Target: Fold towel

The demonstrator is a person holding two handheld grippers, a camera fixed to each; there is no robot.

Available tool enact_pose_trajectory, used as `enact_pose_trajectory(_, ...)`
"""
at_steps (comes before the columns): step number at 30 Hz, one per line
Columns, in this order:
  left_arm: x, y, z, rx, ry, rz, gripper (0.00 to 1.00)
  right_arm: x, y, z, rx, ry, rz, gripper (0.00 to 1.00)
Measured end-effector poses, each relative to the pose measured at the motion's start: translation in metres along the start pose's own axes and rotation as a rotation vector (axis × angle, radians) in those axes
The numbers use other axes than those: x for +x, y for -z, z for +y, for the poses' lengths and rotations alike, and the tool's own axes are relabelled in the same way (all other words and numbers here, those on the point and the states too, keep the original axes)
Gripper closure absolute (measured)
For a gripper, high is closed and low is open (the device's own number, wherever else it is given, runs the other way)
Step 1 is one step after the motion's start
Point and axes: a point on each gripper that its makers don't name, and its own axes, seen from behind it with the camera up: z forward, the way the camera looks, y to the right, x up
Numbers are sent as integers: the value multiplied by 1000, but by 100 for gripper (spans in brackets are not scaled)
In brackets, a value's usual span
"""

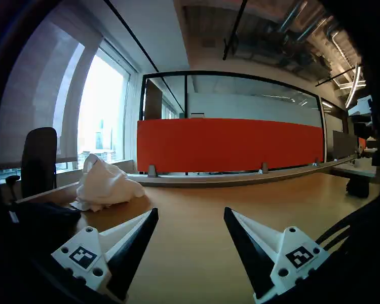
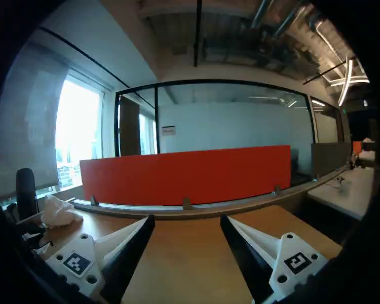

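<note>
Window (image 1: 101, 114) blown out; interior dim; fisheye bending edges.

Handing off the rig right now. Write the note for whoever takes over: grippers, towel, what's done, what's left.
Left gripper: open, empty, over the desk.
Right gripper: open, empty, over the same desk.
Towel: crumpled white heap on the desk, far left by the window, just left of the orange divider. Neither gripper touches it.
Done: nothing, no fold made yet.
Left: reach the towel, spread it flat, fold it.
</note>
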Motion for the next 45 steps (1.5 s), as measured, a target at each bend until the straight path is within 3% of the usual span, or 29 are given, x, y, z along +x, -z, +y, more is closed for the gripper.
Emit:
enact_pose_trajectory(15,-1,1,2,-6,-2,0,4,1,3,5,-7,-4,5,0)
enact_pose_trajectory(30,-3,1,2,-5,-3,-1,4,4,4,28,-50,63,33,0)
enact_pose_trajectory(38,-5,0,2,-5,-3,0,4,-19,5,35,-48,75,9,0)
enact_pose_trajectory(45,-5,0,2,-5,-2,0,4,-49,3,44,-45,33,6,0)
